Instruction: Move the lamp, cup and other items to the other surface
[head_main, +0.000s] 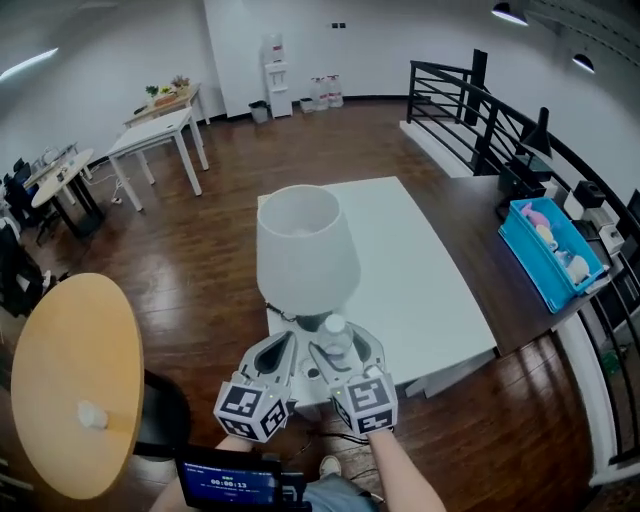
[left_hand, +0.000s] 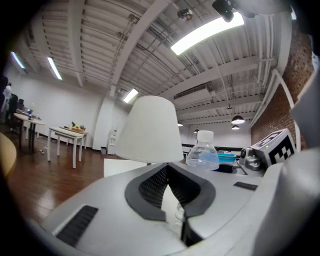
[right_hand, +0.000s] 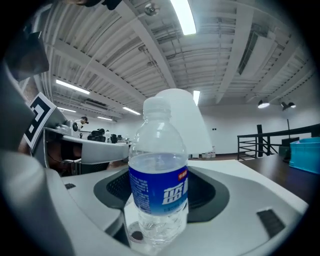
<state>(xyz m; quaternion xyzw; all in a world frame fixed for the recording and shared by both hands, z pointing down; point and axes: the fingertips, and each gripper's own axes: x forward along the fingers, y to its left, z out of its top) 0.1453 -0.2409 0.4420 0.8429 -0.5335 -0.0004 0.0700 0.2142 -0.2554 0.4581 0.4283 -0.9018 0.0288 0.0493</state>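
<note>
1. Head view: the left gripper (head_main: 288, 338) and the right gripper (head_main: 338, 346) pointed side by side over the near edge of the white table (head_main: 430, 280), which stretched away ahead of both. The lamp (head_main: 305, 250) stood upright just past the left jaws' tips. The water bottle (head_main: 336, 328) sat between the right jaws.
2. Left gripper view: the jaws of the left gripper (left_hand: 167, 166) were together at their tips, with nothing visibly caught between them. The lamp (left_hand: 150, 127) rose directly beyond the tips, and the water bottle (left_hand: 202, 154) stood off to their right.
3. Right gripper view: the jaws of the right gripper (right_hand: 159, 172) were clamped on the water bottle (right_hand: 157, 187), which stood upright with its blue label facing back. The lamp (right_hand: 195, 125) showed beyond the jaws, behind the water bottle.
</note>
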